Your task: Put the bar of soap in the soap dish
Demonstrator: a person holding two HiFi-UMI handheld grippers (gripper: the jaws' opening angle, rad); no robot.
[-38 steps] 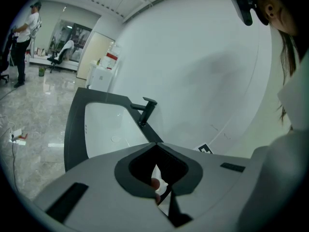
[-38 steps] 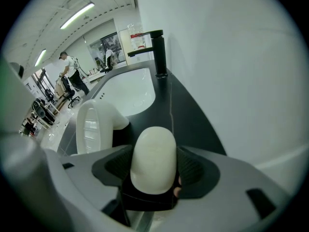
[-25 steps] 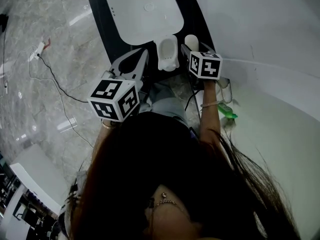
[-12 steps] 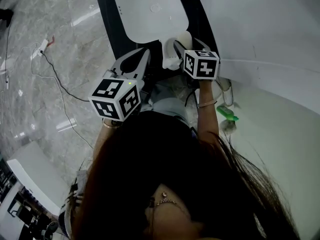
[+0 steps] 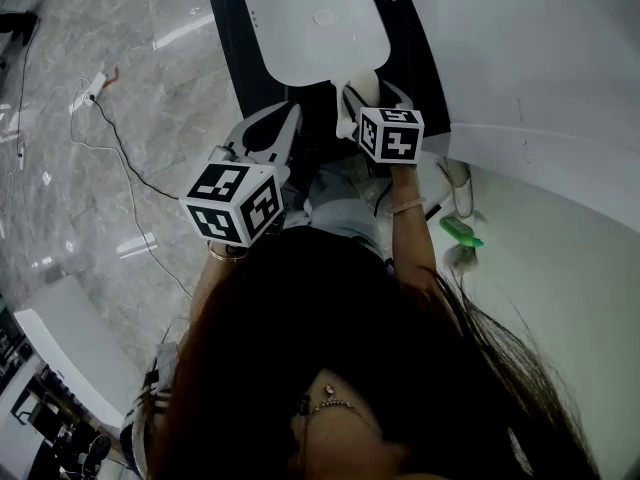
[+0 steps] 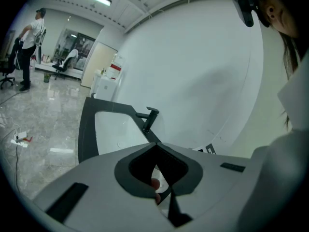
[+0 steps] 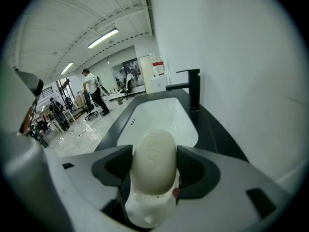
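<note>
Ceiling strip lights (image 7: 103, 37) give cool, even light, streaking glare on the polished floor (image 5: 90, 198) and softly lighting the bar of soap (image 7: 153, 161); the head view is dim, both gripper views bulge, corners black.
</note>
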